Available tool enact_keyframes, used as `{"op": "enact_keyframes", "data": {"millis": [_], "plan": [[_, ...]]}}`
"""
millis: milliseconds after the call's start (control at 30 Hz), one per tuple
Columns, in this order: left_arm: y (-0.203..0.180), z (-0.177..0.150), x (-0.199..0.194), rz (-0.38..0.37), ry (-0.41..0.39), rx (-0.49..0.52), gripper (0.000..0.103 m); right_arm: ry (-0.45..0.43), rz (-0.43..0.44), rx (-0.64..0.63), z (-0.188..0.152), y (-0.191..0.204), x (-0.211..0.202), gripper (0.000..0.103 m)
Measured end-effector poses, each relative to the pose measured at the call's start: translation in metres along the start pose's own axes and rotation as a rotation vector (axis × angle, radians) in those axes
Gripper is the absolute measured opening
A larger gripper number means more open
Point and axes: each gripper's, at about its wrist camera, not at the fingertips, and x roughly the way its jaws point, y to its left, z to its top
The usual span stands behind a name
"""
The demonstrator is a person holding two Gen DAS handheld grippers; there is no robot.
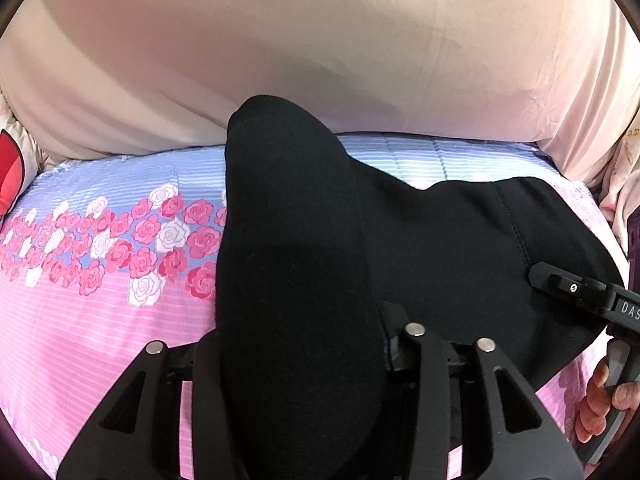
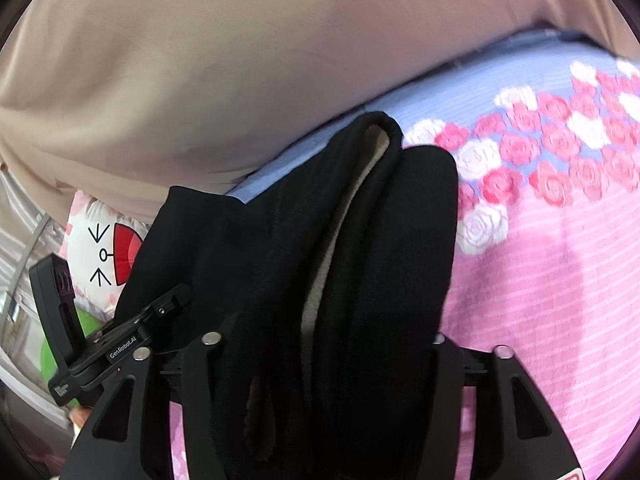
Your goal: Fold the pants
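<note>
Black pants (image 1: 440, 248) lie on a pink and blue rose-print bedsheet (image 1: 100, 320). My left gripper (image 1: 304, 356) is shut on a thick fold of the pants, which rises in front of the camera. In the right wrist view my right gripper (image 2: 320, 352) is shut on bunched black pants (image 2: 380, 240) with a pale fleece lining (image 2: 344, 216) showing in the fold. The right gripper also shows in the left wrist view (image 1: 576, 292) at the right, over the pants. The left gripper shows in the right wrist view (image 2: 132, 336) at the lower left.
A large beige pillow or duvet (image 1: 280, 40) lies along the far side of the bed. A cartoon-print cushion (image 2: 100, 248) sits at the left in the right wrist view. A hand (image 1: 604, 400) holds the right gripper's handle.
</note>
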Motion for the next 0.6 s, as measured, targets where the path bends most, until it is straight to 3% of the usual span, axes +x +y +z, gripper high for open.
{"op": "enact_keyframes", "data": {"millis": [100,167,233,267,300,333,433,500,567,600], "plan": [[0.013,-0.002,-0.006,0.003,0.004,-0.031,0.061,0.035,0.005,0.047,0.000,-0.011,-0.003,0.063],[0.035,-0.003,-0.026,-0.005,-0.009,-0.082,0.062,0.012,-0.061,0.059,-0.002,-0.016,-0.026,0.070],[0.065,0.000,-0.060,0.050,-0.074,-0.157,0.062,-0.082,-0.154,0.044,-0.001,-0.013,-0.060,0.072],[0.078,0.005,-0.078,0.063,-0.115,-0.200,0.062,-0.169,-0.238,0.015,0.000,-0.004,-0.082,0.071],[0.088,0.011,-0.091,0.050,-0.143,-0.237,0.062,-0.209,-0.278,-0.029,0.003,0.007,-0.092,0.057],[0.093,0.023,-0.103,0.011,-0.160,-0.267,0.063,-0.204,-0.273,-0.083,0.009,0.021,-0.093,0.035],[0.075,0.053,-0.099,-0.095,-0.158,-0.247,0.072,-0.097,-0.156,-0.195,0.025,0.067,-0.055,0.012],[0.056,0.062,-0.074,-0.131,-0.113,-0.220,0.076,-0.038,-0.147,-0.236,0.032,0.081,-0.023,0.007],[0.038,0.066,-0.024,-0.142,0.017,-0.194,0.076,0.002,-0.205,-0.237,0.043,0.076,0.011,0.007],[0.034,0.066,-0.001,-0.123,0.065,-0.190,0.076,0.016,-0.239,-0.214,0.049,0.064,0.023,0.000]]}}
